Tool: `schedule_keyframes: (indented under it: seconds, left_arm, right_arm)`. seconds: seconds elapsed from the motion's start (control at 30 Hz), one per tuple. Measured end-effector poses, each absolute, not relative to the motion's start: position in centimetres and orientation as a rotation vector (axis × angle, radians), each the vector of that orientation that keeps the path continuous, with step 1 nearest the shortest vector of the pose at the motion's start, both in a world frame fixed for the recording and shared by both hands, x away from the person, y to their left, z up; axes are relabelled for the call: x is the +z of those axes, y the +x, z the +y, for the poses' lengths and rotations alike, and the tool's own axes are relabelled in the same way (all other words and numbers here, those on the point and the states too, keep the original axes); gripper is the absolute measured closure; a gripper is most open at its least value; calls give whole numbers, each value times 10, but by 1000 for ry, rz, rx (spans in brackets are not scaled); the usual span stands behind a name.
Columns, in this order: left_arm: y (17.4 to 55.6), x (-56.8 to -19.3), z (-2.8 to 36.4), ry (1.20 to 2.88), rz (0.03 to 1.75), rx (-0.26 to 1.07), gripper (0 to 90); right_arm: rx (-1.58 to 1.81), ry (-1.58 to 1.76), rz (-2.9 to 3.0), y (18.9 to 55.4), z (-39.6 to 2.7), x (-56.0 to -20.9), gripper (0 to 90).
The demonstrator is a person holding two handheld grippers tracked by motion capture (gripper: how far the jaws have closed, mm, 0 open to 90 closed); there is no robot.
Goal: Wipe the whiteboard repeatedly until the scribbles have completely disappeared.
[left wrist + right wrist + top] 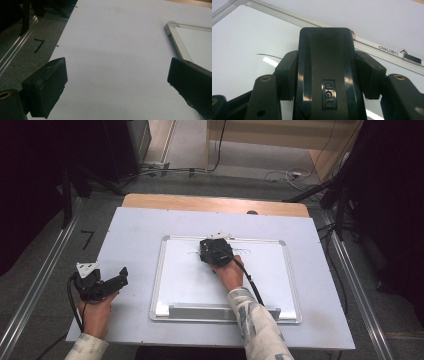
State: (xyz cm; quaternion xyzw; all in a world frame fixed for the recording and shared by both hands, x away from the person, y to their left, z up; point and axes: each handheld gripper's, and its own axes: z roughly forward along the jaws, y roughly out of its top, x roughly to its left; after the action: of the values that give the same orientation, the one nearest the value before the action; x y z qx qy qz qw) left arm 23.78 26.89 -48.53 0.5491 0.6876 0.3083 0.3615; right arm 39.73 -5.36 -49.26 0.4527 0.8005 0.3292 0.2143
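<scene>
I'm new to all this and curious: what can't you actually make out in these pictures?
- Black plastic whiteboard eraser: its underside is hidden by its own body, right gripper view.
- Faint pen marks on the silver-framed whiteboard: too small to read, high view.
- Right tongs: tips covered by the tool's body, high view.

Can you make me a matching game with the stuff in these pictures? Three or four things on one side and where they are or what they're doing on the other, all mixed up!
Things:
1. whiteboard
2. black eraser
3. left gripper
4. right gripper

Places or states:
A. clamped between two black jaws
B. jaws wide apart, nothing between them, beside the board
C. lying flat in the middle of the table, silver frame around it
D. shut on something, over the board's far edge

Pairs: 1-C, 2-A, 3-B, 4-D
</scene>
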Motion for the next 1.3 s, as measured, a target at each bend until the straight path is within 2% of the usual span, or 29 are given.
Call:
schedule_keyframes:
  seconds: [0.97,1.3]
  left_arm:
    - [238,-486,269,1416,1769,796,28]
    - [238,-486,270,1420,1771,794,28]
  right_arm:
    - [947,1123,2325,384,-19,-493,388]
    - [929,1094,2362,376,-24,-492,388]
